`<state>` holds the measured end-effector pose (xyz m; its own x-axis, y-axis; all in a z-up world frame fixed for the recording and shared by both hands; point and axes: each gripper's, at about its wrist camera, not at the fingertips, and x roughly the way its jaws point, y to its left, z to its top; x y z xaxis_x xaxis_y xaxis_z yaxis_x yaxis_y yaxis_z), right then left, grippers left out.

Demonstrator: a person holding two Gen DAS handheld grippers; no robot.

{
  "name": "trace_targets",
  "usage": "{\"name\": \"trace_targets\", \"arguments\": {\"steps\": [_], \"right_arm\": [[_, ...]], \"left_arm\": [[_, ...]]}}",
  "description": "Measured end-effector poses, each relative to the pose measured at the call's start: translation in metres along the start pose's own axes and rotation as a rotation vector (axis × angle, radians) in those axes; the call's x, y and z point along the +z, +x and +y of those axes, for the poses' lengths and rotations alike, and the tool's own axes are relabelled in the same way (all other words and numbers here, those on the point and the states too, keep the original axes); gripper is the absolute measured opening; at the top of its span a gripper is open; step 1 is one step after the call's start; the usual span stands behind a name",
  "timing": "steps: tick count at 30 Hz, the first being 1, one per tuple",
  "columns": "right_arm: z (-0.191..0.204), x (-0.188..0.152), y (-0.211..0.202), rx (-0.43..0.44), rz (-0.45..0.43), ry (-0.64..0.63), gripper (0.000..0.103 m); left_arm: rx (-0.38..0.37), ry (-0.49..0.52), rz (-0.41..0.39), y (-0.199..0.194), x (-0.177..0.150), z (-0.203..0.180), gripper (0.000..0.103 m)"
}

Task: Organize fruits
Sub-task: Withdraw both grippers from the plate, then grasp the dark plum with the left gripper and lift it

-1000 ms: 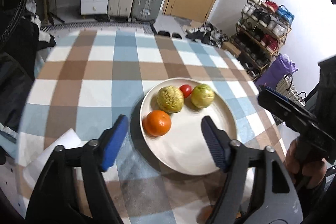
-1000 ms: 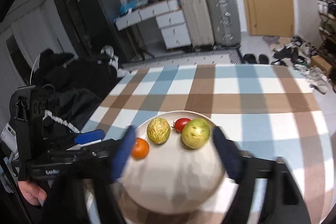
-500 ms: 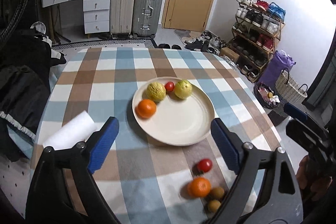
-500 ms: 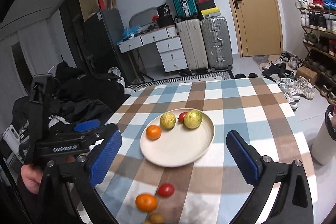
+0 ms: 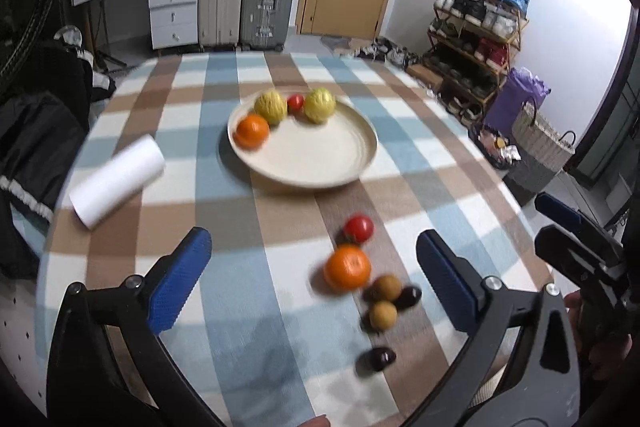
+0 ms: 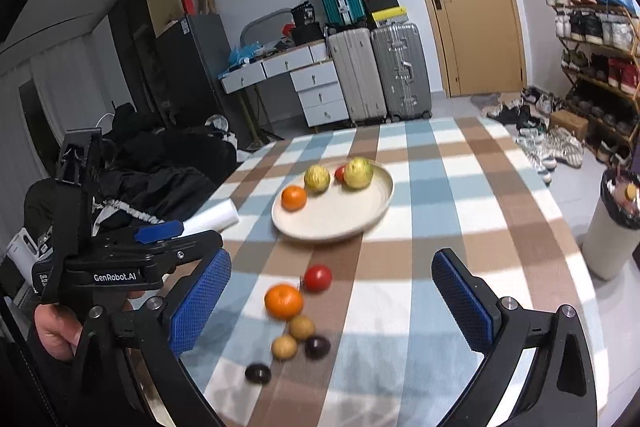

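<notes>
So, both grippers are up over the near edge of the checked table (image 5: pixel 132 115) and neither has anything in it. The left gripper (image 5: pixel 314 275) has its jaws still opening, already wide, with only cloth and loose fruit showing between the blue pads (image 5: pixel 180 283). The right gripper (image 6: pixel 332 301) is spread wide too, nothing pinched, pads (image 6: pixel 200 301) well clear of the fruit below.

Fruit is split in two groups. On the cream plate (image 5: pixel 320 163), mid-table, along its far rim: an orange (image 5: pixel 252 131) at the left, a yellow-green fruit (image 5: pixel 271 105) touching it, a small tomato (image 5: pixel 295 102) tucked behind, and a second yellow-green fruit (image 5: pixel 319 105) on the right. The near half of the plate is bare.

Loose on the cloth, nearer the camera and well apart from the plate: a red tomato (image 5: pixel 359 228), then a second orange (image 5: pixel 347 271) just beside it, then two small brown round fruits (image 5: pixel 387 287) (image 5: pixel 383 314) bunched together with a dark one (image 5: pixel 410 297) touching them. Another dark fruit (image 5: pixel 382 358) sits a bit apart, closest to the table edge. Can't tell what the small ones are, it's all a bit blurry.

A white roll (image 5: pixel 116 181) lies on its side off to the left of the plate. In the right wrist view a hand (image 6: pixel 56 331) grips the left gripper's handle at the left edge.
</notes>
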<state>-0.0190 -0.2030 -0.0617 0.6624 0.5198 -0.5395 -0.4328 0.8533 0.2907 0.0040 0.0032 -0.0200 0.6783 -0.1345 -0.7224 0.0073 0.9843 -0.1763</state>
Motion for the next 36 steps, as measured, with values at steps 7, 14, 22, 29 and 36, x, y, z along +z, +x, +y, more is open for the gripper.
{"name": "trace_targets", "arguments": {"steps": [7, 14, 22, 29, 36], "right_arm": [[-0.005, -0.038, 0.004, -0.011, 0.072, 0.046, 0.102], [-0.005, -0.064, 0.012, -0.017, 0.143, 0.054, 0.102], [-0.017, -0.079, 0.012, -0.029, 0.167, 0.100, 0.102], [-0.022, -0.083, 0.012, -0.032, 0.181, 0.098, 0.102], [-0.022, -0.080, 0.015, -0.039, 0.181, 0.100, 0.102]], "left_arm": [[-0.013, 0.030, 0.103, 0.017, -0.043, -0.010, 0.102], [-0.022, 0.067, 0.184, 0.033, -0.071, -0.015, 0.102], [-0.079, 0.143, 0.203, 0.035, -0.086, -0.032, 0.102], [-0.114, 0.186, 0.219, 0.037, -0.088, -0.041, 0.080], [-0.196, 0.139, 0.268, 0.041, -0.089, -0.033, 0.045]]}}
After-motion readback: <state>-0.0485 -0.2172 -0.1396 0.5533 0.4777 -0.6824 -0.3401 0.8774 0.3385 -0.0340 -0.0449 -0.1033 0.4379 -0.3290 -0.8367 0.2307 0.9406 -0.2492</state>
